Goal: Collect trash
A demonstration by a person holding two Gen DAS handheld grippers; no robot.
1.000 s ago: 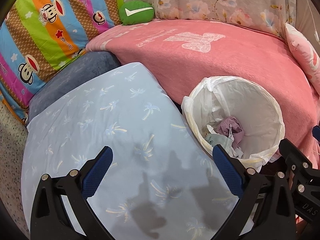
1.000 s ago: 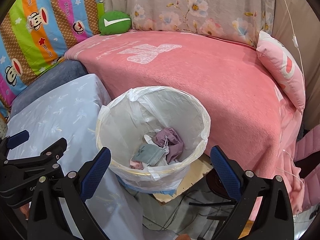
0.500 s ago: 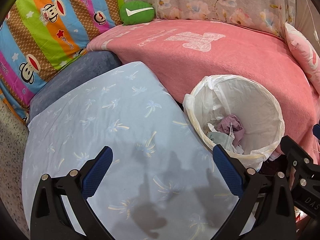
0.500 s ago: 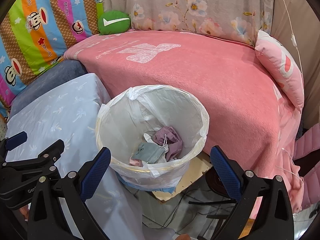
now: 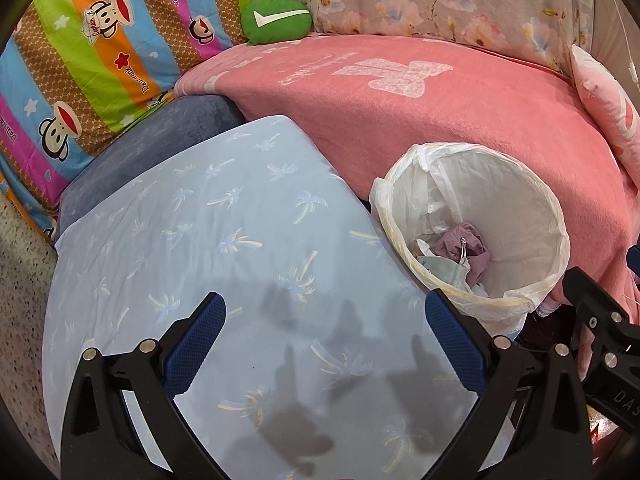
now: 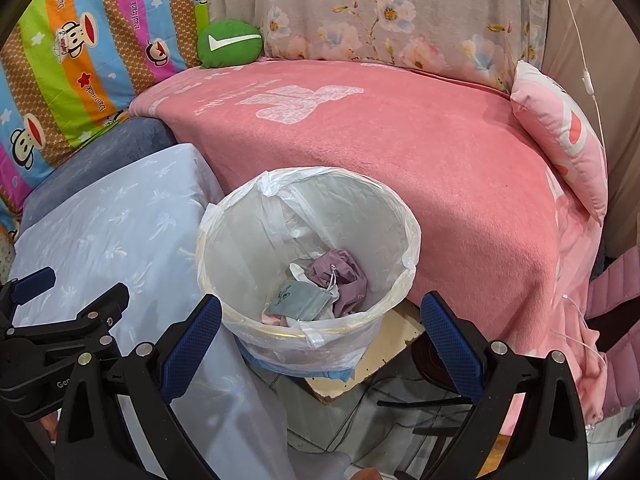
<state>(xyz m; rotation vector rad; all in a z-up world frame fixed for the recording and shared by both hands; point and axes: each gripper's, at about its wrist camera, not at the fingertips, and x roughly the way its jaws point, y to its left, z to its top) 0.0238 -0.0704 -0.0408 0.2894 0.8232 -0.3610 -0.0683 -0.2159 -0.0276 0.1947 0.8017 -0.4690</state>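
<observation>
Left tongs (image 5: 322, 338) released, jaws wide apart, nothing between, hover over light blue palm-print cloth (image 5: 224, 248). Right tongs (image 6: 320, 338) also released, empty, just beside left tongs on right. Trash bin (image 6: 400, 216) with white plastic liner right ahead of right tongs, between blue cloth and pink blanket (image 6: 420, 152). Inside bin: purple crumpled piece (image 6: 340, 276), grey pouch (image 6: 300, 300). Beyond tongs: green cushion (image 6: 229, 43), striped monkey-print quilt (image 5: 80, 60). Pink pillow (image 6: 560, 132) far right. Below bin: board, cables.
</observation>
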